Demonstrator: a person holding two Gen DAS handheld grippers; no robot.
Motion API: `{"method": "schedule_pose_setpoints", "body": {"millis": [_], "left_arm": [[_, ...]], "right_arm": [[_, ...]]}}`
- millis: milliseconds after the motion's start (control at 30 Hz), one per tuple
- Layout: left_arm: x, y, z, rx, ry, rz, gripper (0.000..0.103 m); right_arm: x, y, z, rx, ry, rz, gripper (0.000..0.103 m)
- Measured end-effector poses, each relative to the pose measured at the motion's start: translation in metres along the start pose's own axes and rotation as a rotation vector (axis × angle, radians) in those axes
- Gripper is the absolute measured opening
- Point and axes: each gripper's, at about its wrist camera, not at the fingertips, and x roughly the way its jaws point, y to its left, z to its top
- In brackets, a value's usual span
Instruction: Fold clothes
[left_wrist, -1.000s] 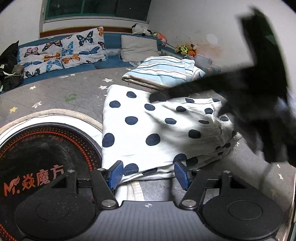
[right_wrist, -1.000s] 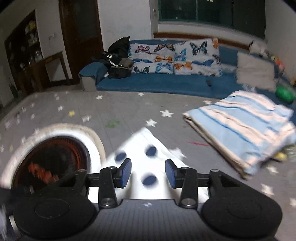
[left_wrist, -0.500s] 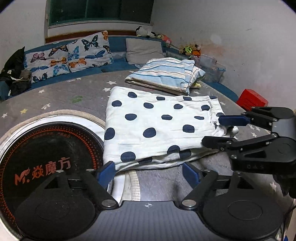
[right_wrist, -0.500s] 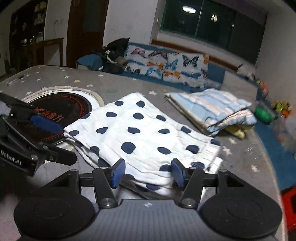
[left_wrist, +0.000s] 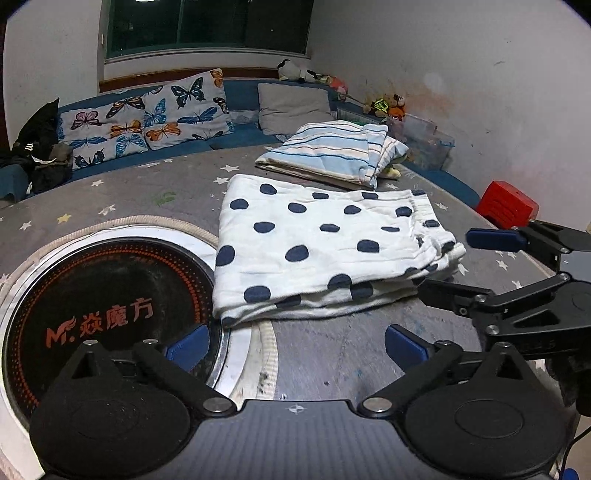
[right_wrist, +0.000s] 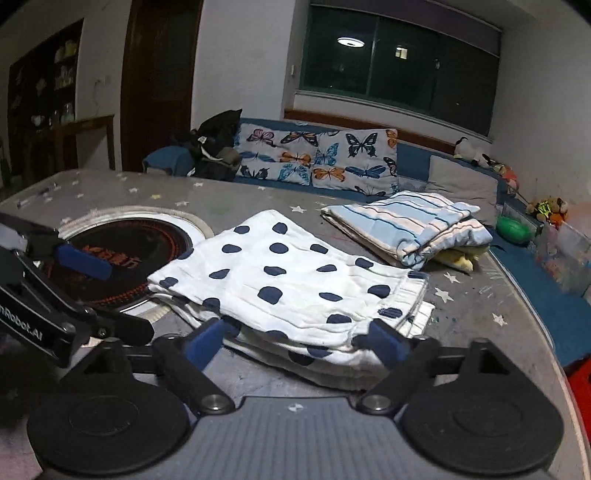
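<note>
The left claw (left_wrist: 295, 345) is released, its blue-padded fingers (left_wrist: 186, 347) spread wide and holding nothing, poised just short of the near folded edge of the polka-dot garment (left_wrist: 317, 251), which lies toward 12 o'clock from it. The right claw (right_wrist: 297, 341) is likewise released, its fingers (right_wrist: 388, 341) splayed to either side of the garment's near corner; whether the pads touch the cloth cannot be told. In the left wrist view the right claw (left_wrist: 469, 262) enters from 3 o'clock, jaws apart, just beside the garment's waistband end; in the right wrist view the left claw (right_wrist: 107, 299) enters from 9 o'clock, near the opposite end. The polka-dot garment (right_wrist: 295, 280), white with dark blue dots, lies folded flat in several layers on the grey star-patterned bench (left_wrist: 332, 354), one end overlapping the rim of a round black cooktop (left_wrist: 99, 295) with orange lettering, set into the bench at 9 o'clock of the left claw. Beyond the garment, toward 12 o'clock, a folded blue-and-white striped cloth (left_wrist: 328, 155) rests on the bench, just apart from it. Farther back stands a blue sofa (right_wrist: 413, 155) with butterfly-print cushions (right_wrist: 317, 158), a grey pillow (left_wrist: 291, 105) and a heap of dark clothing (right_wrist: 214, 147). A red box (left_wrist: 506, 206) sits past the bench edge at 2 o'clock of the left claw.
</note>
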Motion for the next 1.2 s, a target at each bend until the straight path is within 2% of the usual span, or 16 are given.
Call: {"method": "schedule_pose_setpoints", "body": {"millis": [100,167,933,1200], "left_arm": [[-0.003,-0.002,-0.005,0.001,0.007,-0.001,0.103],[-0.005,-0.003,-0.007,0.001,0.008,0.0,0.103],[-0.039,-0.026,-0.038,0.005,-0.011,-0.029,0.103],[-0.049,-0.028,-0.044,-0.014,-0.016,-0.013,0.103]], "right_arm": [[-0.005,0.0,-0.005,0.023,0.004,-0.025,0.102],[-0.008,-0.001,-0.008,0.039,0.009,-0.034,0.103],[-0.039,0.012,-0.048,0.176,0.066,-0.134,0.103],[-0.051,0.015,-0.06,0.251,0.071,-0.161,0.103]]}}
